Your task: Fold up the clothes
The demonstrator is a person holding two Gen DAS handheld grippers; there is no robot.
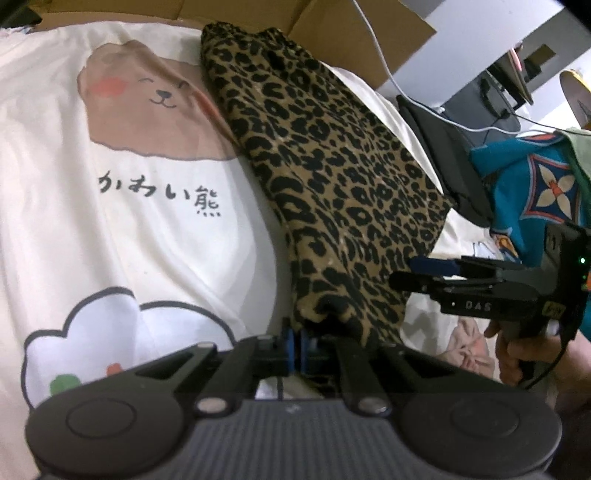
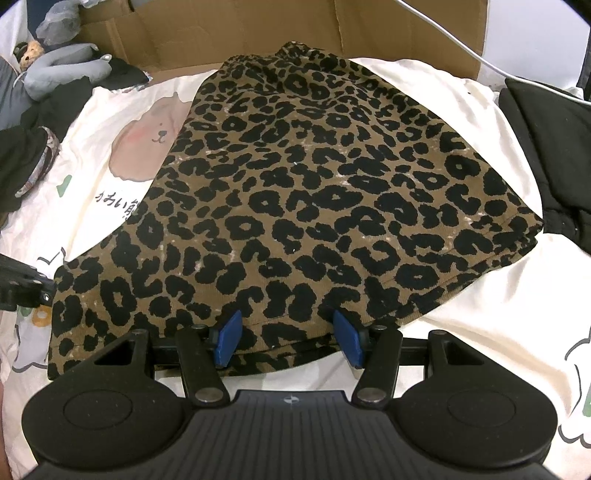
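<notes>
Two hand-held grippers at my leopard-print garment (image 2: 295, 192): left hand-held gripper (image 1: 296, 347) pinching its near corner, right hand-held gripper (image 2: 286, 338) spread over its hem.

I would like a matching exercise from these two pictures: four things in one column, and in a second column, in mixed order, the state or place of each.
Things
1. left gripper
2. right gripper
3. leopard-print garment
4. cardboard box

States or places
A. lies spread on the cream bear-print sheet
B. stands behind the bed, at the far edge
C. jaws shut at the garment's near corner
D. jaws apart over the garment's near hem

Pairs: 1-C, 2-D, 3-A, 4-B
</notes>
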